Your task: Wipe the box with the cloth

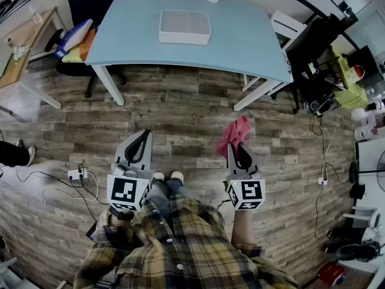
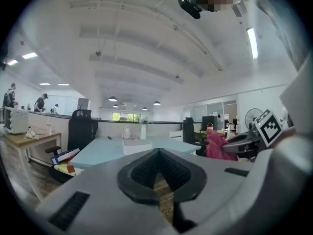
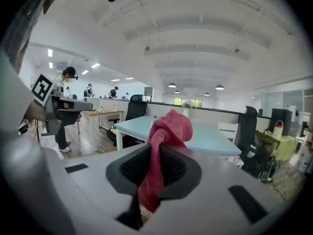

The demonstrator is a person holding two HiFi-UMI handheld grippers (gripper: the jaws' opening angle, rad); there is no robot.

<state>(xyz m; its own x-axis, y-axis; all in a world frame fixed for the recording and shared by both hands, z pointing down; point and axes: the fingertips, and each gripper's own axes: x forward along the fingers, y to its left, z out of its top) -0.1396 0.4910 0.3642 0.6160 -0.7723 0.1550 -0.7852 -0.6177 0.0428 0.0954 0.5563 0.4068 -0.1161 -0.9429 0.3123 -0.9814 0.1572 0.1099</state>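
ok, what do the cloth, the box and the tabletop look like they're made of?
Cloth: soft pink-red fabric, matte; it bunches and folds limply.
Box: probably plastic; smooth white walls with rounded corners. The grey, finely textured top is unclear.
Tabletop: light blue, smooth, with an even matte sheen; likely laminate or painted board.

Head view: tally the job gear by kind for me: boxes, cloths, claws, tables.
White box: 1
Pink cloth: 1
Claws: 2 (left claw shut and empty, right claw shut on the pink cloth)
Blue table: 1
Total: 5
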